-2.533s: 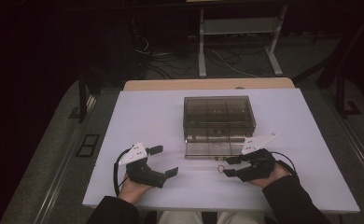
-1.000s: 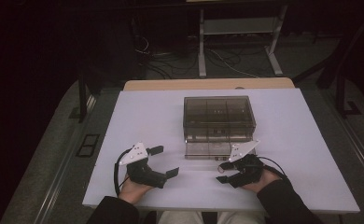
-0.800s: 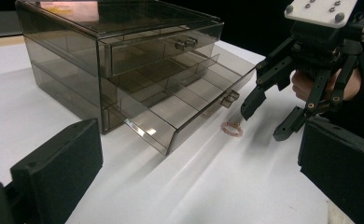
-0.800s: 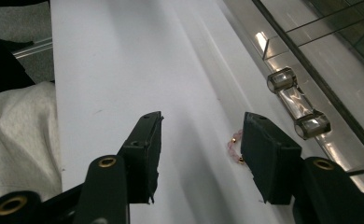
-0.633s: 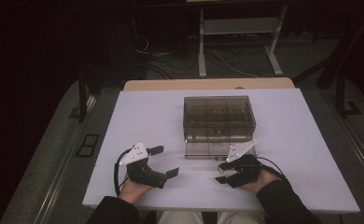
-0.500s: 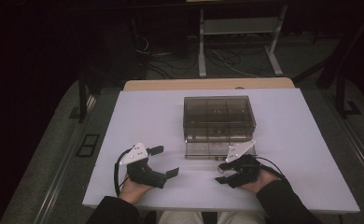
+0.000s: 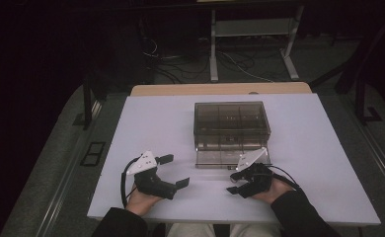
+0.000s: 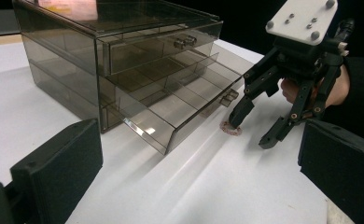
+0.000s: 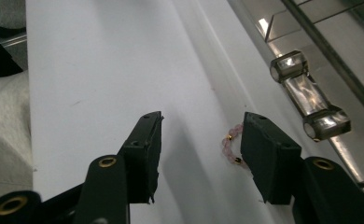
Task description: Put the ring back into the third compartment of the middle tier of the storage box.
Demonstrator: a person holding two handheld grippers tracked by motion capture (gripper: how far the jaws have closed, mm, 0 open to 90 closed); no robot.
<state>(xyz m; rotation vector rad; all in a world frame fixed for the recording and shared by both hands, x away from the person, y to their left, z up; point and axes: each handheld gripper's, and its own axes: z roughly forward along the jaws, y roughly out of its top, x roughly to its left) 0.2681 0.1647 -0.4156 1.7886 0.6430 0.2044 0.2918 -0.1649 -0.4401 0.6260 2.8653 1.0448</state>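
A smoky clear drawer box [image 7: 232, 118] stands mid-table with its lower drawer [image 7: 224, 158] pulled out. A small pink bead bracelet [image 8: 230, 129] lies on the white table just in front of that drawer's handle [image 9: 308, 98]. My right gripper [image 7: 231, 180] is open and tipped down over the bracelet [image 9: 231, 142]. One of its fingers rests at the bracelet and partly hides it; the other stands off to the side. In the left gripper view, the right gripper [image 8: 254, 130] has one fingertip on the ring. My left gripper [image 7: 174, 171] is open and holds nothing, at the table's front left.
The upper drawer [image 8: 157, 44] of the box is closed. Bare white table [image 7: 156, 123] spreads left and right of the box. A desk frame and cables [image 7: 250, 54] stand on the dark floor beyond the far edge.
My right gripper has shifted a little left and down toward the table in front of the open drawer. The left gripper has stayed put.
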